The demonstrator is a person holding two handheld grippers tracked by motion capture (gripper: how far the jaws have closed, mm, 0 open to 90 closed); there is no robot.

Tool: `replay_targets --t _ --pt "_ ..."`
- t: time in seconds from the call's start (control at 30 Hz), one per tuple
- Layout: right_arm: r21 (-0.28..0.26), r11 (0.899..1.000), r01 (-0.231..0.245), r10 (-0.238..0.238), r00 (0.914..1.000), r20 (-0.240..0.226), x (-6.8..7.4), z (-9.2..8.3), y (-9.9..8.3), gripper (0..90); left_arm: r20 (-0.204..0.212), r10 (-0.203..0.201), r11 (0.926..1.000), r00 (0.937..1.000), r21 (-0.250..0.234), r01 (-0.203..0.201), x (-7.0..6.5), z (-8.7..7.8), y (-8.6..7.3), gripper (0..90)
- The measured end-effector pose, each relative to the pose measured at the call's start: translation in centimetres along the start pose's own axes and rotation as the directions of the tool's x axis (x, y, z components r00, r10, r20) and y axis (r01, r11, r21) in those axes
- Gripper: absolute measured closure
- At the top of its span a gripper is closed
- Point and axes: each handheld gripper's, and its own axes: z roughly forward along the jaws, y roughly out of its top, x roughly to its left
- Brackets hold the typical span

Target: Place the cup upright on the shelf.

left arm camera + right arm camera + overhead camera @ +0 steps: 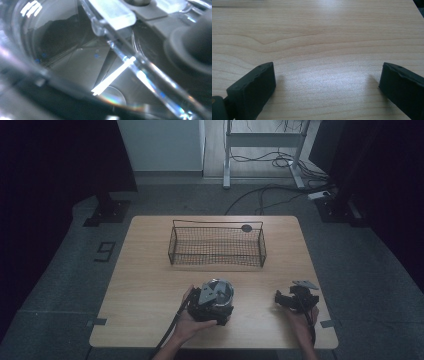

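Observation:
A clear, shiny round container (223, 291) sits at the near middle of the wooden table (150, 285), at the front of my left gripper (216, 301), which a hand holds from below. In the left gripper view the container's transparent wall and ridges (117, 47) lie right against the camera and hide the jaws; the gripper looks shut on it. My right gripper (280, 298) rests low at the near right of the table. Its two black fingers (254, 87) stand wide apart, so the right gripper (325, 75) is open over bare wood.
A black wire basket (217, 246) stands empty at the far middle of the table, with a small dark disc (246, 228) by its far right rim. Beyond the table are a desk frame with cables (270, 157) and dark curtains.

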Motion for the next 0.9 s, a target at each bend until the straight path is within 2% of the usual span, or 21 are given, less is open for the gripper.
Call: replay_targets --t 0.2,0.33,0.5,0.9 --pt "-0.002 1.000 0.001 -0.001 1.0000 -0.001 0.0 0.0 0.0 0.9 -0.007 0.014 0.9998 0.9999 -0.011 -0.014 0.0 -0.3 0.0 3.4" --pt "-0.002 1.000 0.001 -0.001 1.0000 -0.001 0.0 0.0 0.0 0.9 0.001 -0.006 0.9999 1.0000 -0.013 0.006 0.3 -0.7 0.0 3.6" --pt "-0.003 1.000 -0.001 0.001 1.0000 -0.001 0.0 0.0 0.0 0.9 -0.010 -0.008 0.9998 0.9999 -0.016 0.007 0.7 -1.2 -0.3 3.6" --pt "-0.003 1.000 -0.001 0.001 1.0000 -0.001 0.0 0.0 0.0 0.9 -0.027 -0.042 0.9976 0.9987 -0.056 0.041 2.1 -2.9 0.1 3.7"
